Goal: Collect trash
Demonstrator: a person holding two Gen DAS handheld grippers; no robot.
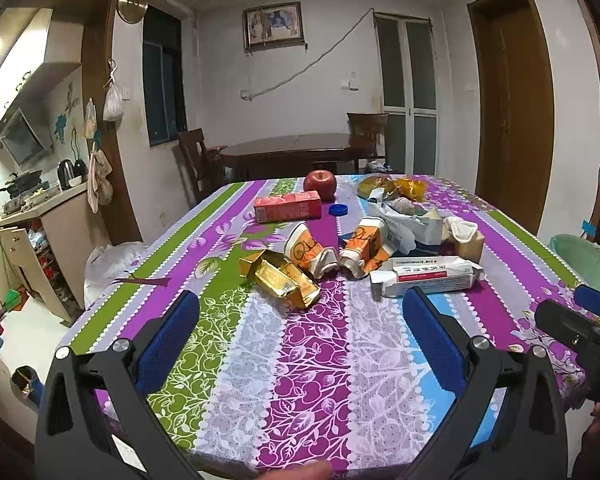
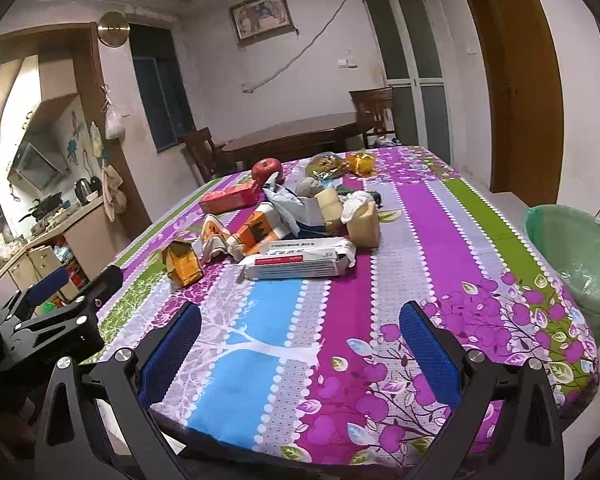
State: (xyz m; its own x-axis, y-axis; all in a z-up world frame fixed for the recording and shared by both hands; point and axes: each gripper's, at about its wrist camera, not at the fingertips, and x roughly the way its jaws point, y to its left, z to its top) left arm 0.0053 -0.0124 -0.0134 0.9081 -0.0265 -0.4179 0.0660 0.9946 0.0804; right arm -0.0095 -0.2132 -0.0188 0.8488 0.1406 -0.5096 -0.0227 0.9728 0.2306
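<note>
Trash lies in a heap mid-table: a crushed gold box (image 1: 280, 278) (image 2: 182, 262), two crumpled orange-and-white cartons (image 1: 312, 250) (image 1: 366, 250) (image 2: 236, 236), a long white box (image 1: 428, 276) (image 2: 300, 262), a red box (image 1: 288, 207) (image 2: 230, 198), a blue cap (image 1: 338, 209), and wrappers and tissue (image 1: 416, 224) (image 2: 340, 204). My left gripper (image 1: 300, 304) is open and empty above the near table edge, short of the gold box. My right gripper (image 2: 300, 316) is open and empty, short of the white box.
A red apple (image 1: 320, 184) (image 2: 266, 168) sits behind the red box. A bin with a green liner (image 2: 576, 252) (image 1: 584, 258) stands at the table's right side. The striped tablecloth (image 1: 300, 360) covers the table. Kitchen counter left, dark dining table behind.
</note>
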